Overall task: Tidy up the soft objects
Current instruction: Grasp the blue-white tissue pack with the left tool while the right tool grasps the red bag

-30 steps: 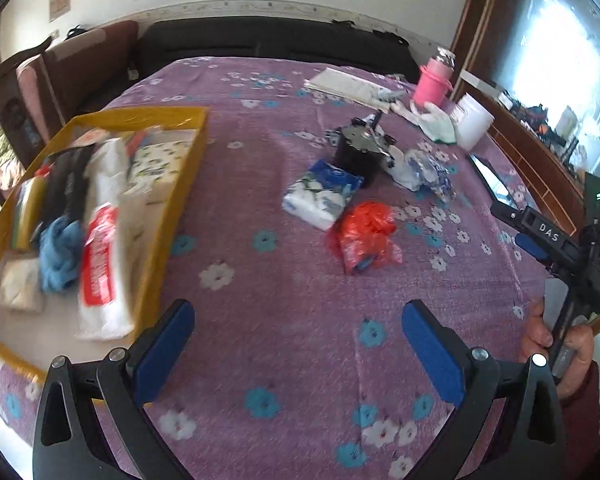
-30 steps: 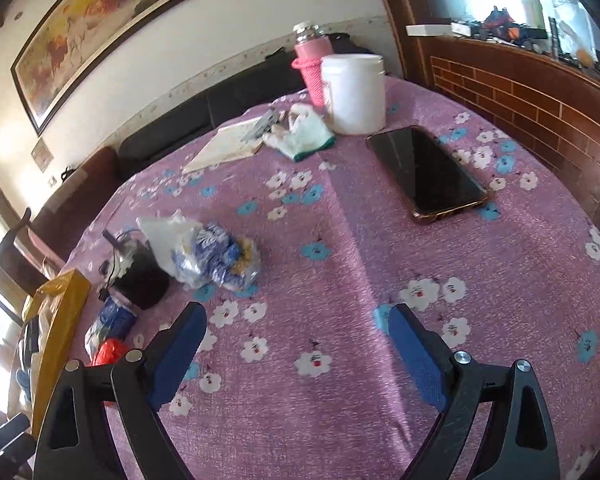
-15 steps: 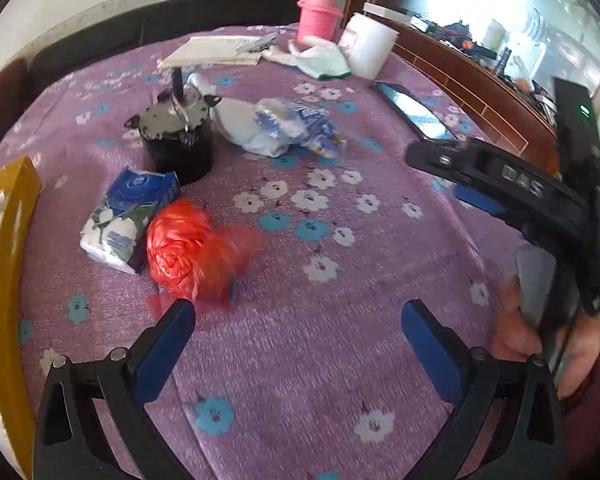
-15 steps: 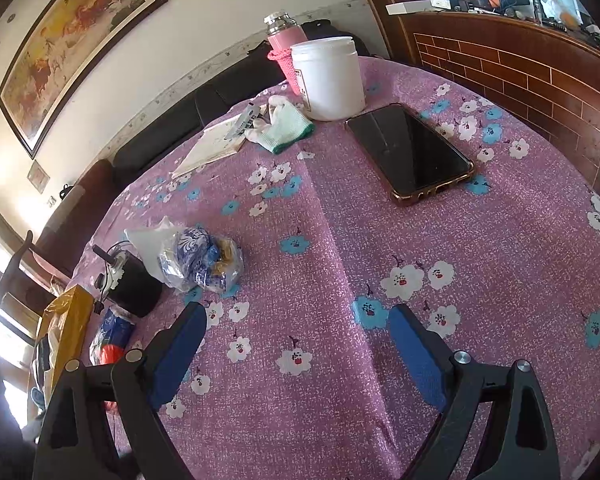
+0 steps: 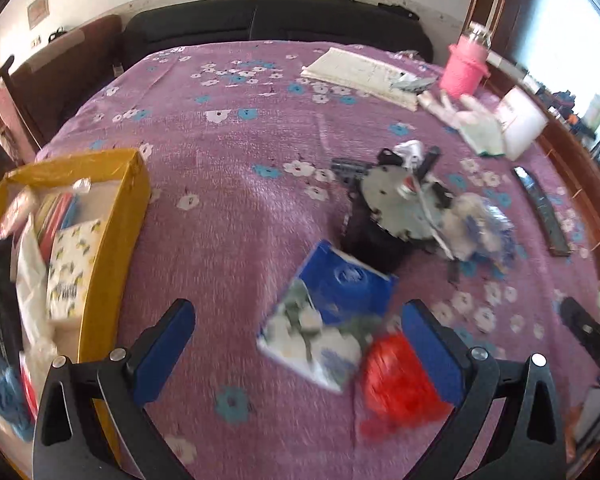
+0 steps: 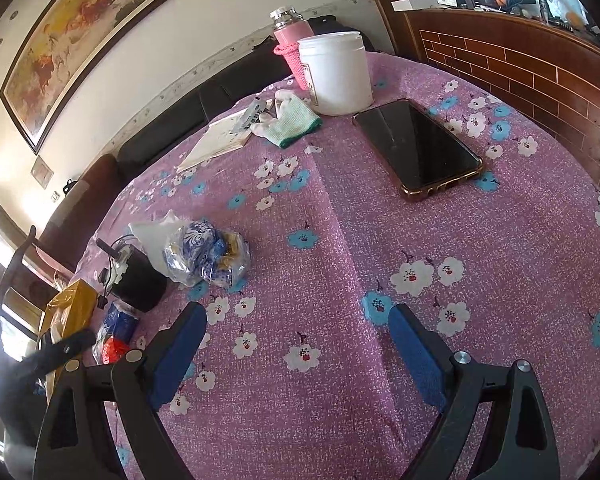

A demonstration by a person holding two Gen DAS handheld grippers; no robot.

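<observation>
The blue-and-white tissue pack [image 5: 328, 316] lies flat on the purple flowered tablecloth [image 5: 236, 208], right between the spread fingers of the left gripper [image 5: 296, 340]; nothing clamped, jaws wide, the pack sitting in the gap but not touched as far as the blur lets me see; the red plastic bag [image 5: 396, 384] is crumpled just beside the pack, pressed close to the right-hand blue pad [image 5: 428, 344]; whether it touches the pad I cannot tell, the view is smeared. Behind the pack stands a black pot [image 5: 376, 236] with a grey toothed disc on top, and touching that, a clear bag of blue-and-white wrapped pieces [image 5: 476, 224]. Off to the left, the yellow tray [image 5: 112, 240] already carries soft goods: a lemon-print tissue pack [image 5: 70, 264], white plastic packets, a blue knitted lump [image 5: 8, 400] at the near end.

Over to the right gripper [image 6: 296, 344]; fingers just as wide, holding nothing, hanging over bare cloth; well ahead of it a black phone [image 6: 416, 148] lies face up, a white tub [image 6: 336, 74] and a pink flask [image 6: 290, 48] beyond it, a white-and-green glove [image 6: 292, 120] beside the tub, a notebook [image 6: 220, 140] further left; the same pot and the wrapped-piece bag [image 6: 204, 252] sit off to its left.
</observation>
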